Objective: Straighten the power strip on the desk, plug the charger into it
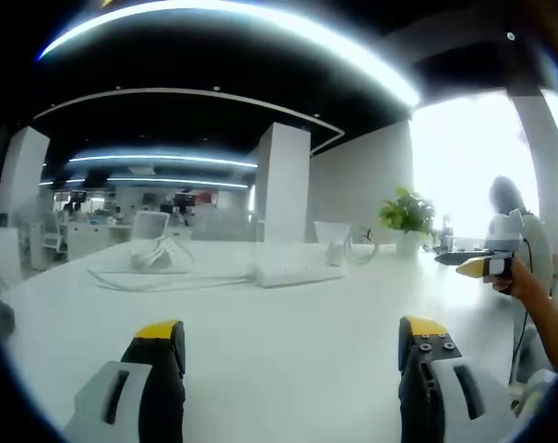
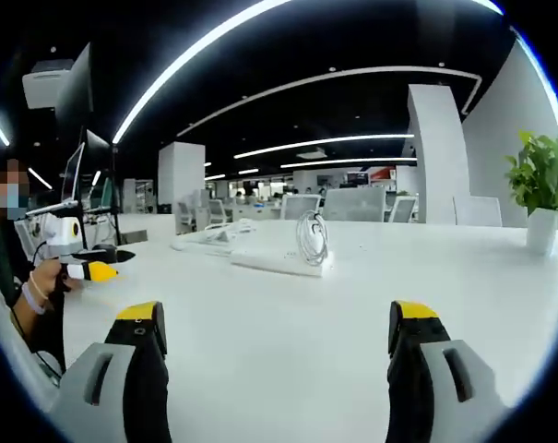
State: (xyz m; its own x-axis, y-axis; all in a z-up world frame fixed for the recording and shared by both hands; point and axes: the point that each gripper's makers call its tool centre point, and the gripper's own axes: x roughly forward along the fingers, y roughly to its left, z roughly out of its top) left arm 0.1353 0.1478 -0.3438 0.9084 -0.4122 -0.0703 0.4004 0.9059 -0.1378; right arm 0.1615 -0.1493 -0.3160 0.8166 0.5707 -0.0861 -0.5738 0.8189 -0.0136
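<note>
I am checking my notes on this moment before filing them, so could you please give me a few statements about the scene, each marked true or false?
1. The left gripper has its jaws apart with nothing between them. True.
2. The right gripper is clamped on the power strip. False: its jaws are open and empty, and the strip lies farther off on the desk.
3. A potted plant stands on the desk. True.
4. The power strip is black. False: it is white.
5. The coiled white cable hangs off the desk edge. False: it rests on the desk by the strip.
</note>
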